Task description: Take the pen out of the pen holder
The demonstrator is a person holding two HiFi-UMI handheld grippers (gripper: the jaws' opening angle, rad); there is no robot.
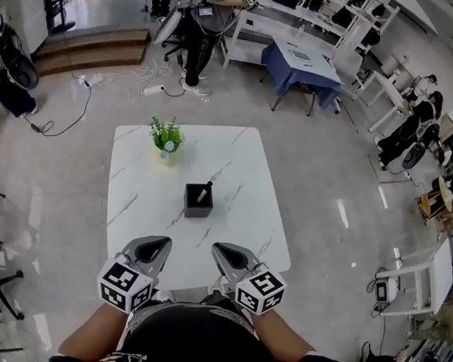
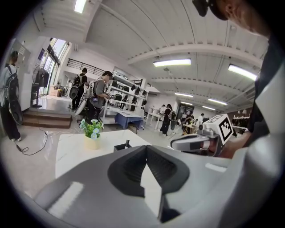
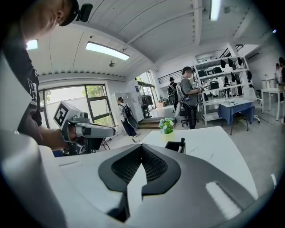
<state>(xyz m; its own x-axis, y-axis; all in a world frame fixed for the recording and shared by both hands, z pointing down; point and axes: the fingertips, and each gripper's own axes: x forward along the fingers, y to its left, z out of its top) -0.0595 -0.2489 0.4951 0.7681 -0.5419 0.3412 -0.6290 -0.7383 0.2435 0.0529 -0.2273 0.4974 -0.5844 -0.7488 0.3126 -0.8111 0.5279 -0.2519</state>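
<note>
Pen (image 1: 205, 190) stands in pen holder (image 1: 197, 208); left tongs (image 1: 157, 243), right tongs (image 1: 223, 249) closed.

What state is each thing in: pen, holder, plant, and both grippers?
Pen: in the holder, leaning, not gripped.
Holder: upright on the table, pen inside.
Plant: upright on the table, beyond the holder.
Left gripper: shut, empty, well short of the holder.
Right gripper: shut, empty, well short of the holder.
</note>
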